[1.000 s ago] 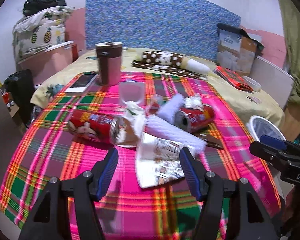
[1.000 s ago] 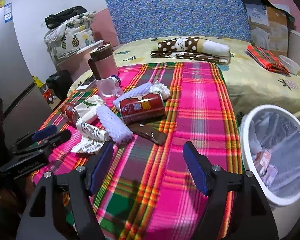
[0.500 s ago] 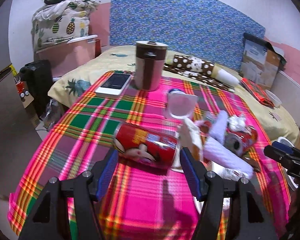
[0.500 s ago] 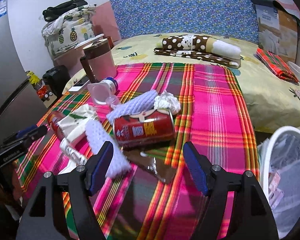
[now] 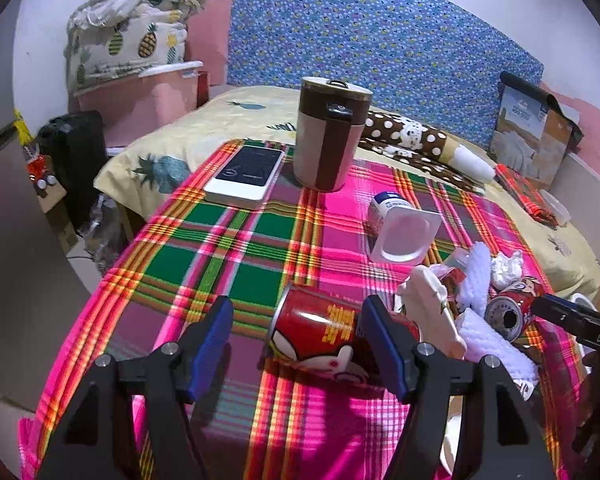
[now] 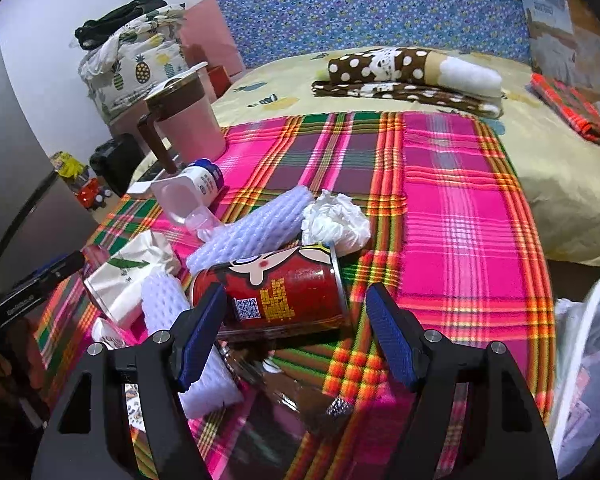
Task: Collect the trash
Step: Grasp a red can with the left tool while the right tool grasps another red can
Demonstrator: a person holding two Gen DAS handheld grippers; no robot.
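Note:
Trash lies in a heap on the plaid tablecloth (image 5: 236,248). In the left wrist view a red can (image 5: 316,332) lies on its side between the fingers of my left gripper (image 5: 296,320), nearer the right one; the jaws stand open. In the right wrist view a second red can (image 6: 284,296) lies between the open jaws of my right gripper (image 6: 294,308), with no pad pressing on it. Around the cans are white foam nets (image 6: 256,224), a crumpled tissue (image 6: 336,220), a yoghurt cup (image 5: 400,232), a printed wrapper (image 6: 128,268) and a brown wrapper (image 6: 300,396).
A white bin (image 6: 588,360) with a clear liner stands off the table's right edge. At the far end are a pink and brown jug (image 5: 328,136) and a phone (image 5: 246,174). Behind lies a bed with a spotted bolster (image 6: 400,68).
Both grippers have come closer to the heap. The left one swung left, so its can now lies between its fingers. The right one closed in on the other can. Both stayed open.

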